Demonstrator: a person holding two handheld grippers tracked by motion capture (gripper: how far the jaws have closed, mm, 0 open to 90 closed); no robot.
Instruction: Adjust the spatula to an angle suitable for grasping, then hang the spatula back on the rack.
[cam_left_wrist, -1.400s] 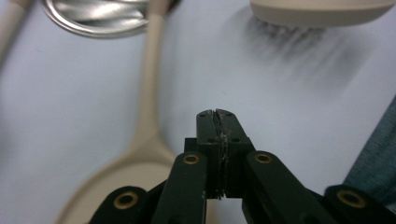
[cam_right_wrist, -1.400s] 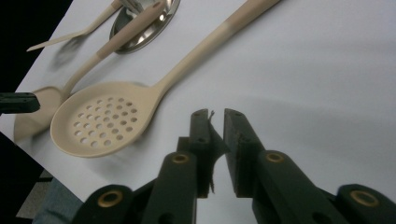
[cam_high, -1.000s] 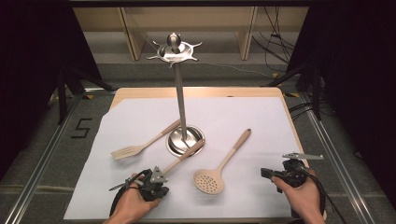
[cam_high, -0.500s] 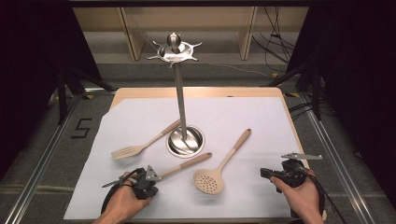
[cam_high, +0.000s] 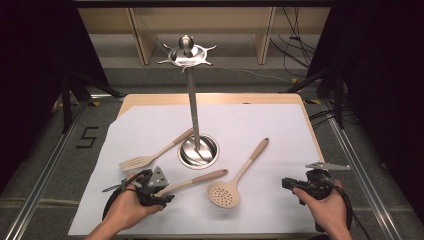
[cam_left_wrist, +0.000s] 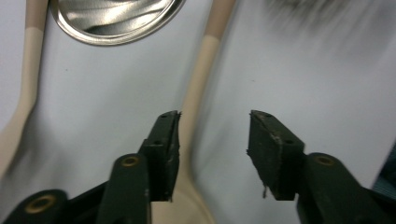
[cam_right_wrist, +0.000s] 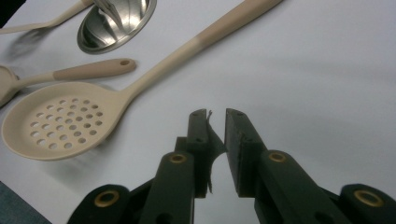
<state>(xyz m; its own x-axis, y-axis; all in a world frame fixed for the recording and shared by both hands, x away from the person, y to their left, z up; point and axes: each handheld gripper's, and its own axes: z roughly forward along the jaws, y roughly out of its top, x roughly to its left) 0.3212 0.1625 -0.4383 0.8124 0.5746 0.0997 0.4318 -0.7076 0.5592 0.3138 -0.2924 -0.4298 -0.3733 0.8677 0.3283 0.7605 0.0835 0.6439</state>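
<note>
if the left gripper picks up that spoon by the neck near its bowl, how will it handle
The spoon looks like one-piece moulded plastic or silicone, so probably light, perhaps slightly bendy. Gripped that close to the bowl, its long handle would likely droop or swing. The neck looks smooth and tapered, so it may slip or twist between the left gripper's jaws, which have just been opening and now stand apart, one beside it.

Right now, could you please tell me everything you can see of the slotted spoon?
The slotted spoon is cream plastic by its look, with a round, shallow bowl pierced by many small holes and a long handle that turns tan toward its tip. It lies flat on the white sheet, bowl toward the person, handle angled up and right. Nothing touches it; both grippers are clear of it.
</note>
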